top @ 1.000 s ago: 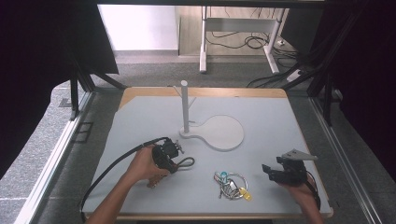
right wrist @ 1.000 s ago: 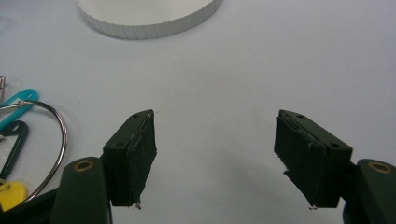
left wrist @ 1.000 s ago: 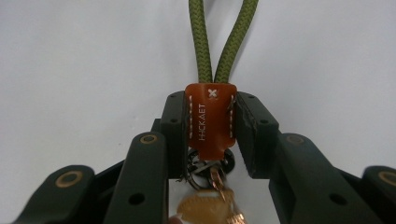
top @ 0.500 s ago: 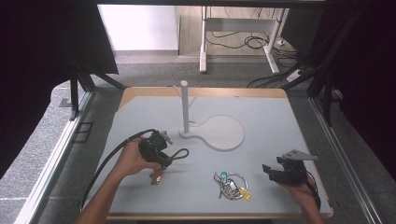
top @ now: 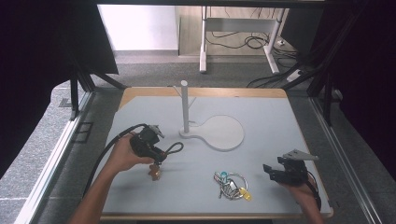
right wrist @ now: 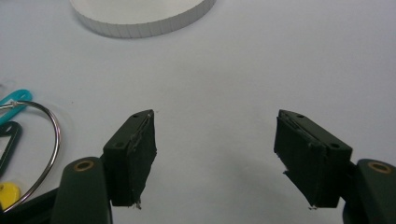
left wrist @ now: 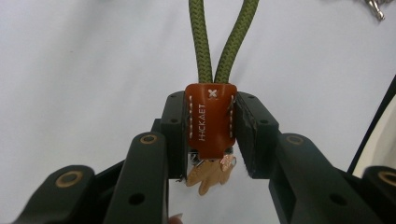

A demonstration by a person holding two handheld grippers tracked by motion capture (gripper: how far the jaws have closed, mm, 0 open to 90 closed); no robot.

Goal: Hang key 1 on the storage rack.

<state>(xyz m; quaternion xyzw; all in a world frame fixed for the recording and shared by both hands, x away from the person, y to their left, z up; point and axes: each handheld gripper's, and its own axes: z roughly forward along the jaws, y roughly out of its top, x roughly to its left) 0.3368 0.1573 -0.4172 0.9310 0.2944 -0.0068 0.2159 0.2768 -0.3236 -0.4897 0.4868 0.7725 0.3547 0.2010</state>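
We see the left gripper (top: 159, 156) lifted just off the table (top: 261, 102), its jaws pinching the brown leather tab (left wrist: 211, 119) of a keychain, so that the olive cord loop (left wrist: 223, 37) runs straight out ahead of the jaws and stays open. We judge this grip is chosen to leave the loop free for hanging on the white post (top: 185, 106), which stands upright on its flat round-ended base (top: 224, 133) near and beyond the gripper. A small copper charm (left wrist: 211, 171) hangs below the tab, between the jaws. The right gripper (top: 275, 173) rests low at the table's right front, jaws spread wide and holding nothing, apparently waiting; a key ring bundle (top: 231, 185) lies beside it, toward the table's middle
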